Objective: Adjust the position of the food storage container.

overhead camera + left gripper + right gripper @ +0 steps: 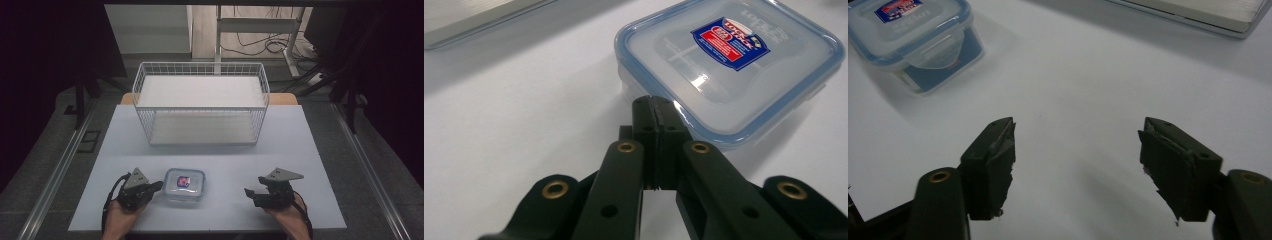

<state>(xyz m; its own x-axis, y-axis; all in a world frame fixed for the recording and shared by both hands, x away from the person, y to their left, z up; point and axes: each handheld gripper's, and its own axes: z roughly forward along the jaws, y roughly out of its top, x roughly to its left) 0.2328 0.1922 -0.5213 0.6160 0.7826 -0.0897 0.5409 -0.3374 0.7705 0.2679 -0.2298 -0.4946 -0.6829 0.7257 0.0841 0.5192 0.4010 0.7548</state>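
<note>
A small clear food container [184, 184] with a blue-rimmed lid and a red and blue label sits on the white table near the front edge. My left gripper [159, 186] is at its left side. In the left gripper view the jaws are pressed together, and the gripper [655, 107] has its tips right at the near rim of the container [729, 65] with nothing between them. My right gripper [250, 194] lies to the right of the container, well apart from it. In the right gripper view this gripper [1078, 145] is open wide over bare table, with the container [918, 35] at the upper left.
A white wire basket [200, 102] with a pale board inside stands at the back middle of the table [300, 150]. Its base edge [1208, 12] appears at the top of the right gripper view. Dark floor, metal rails and cables surround the table.
</note>
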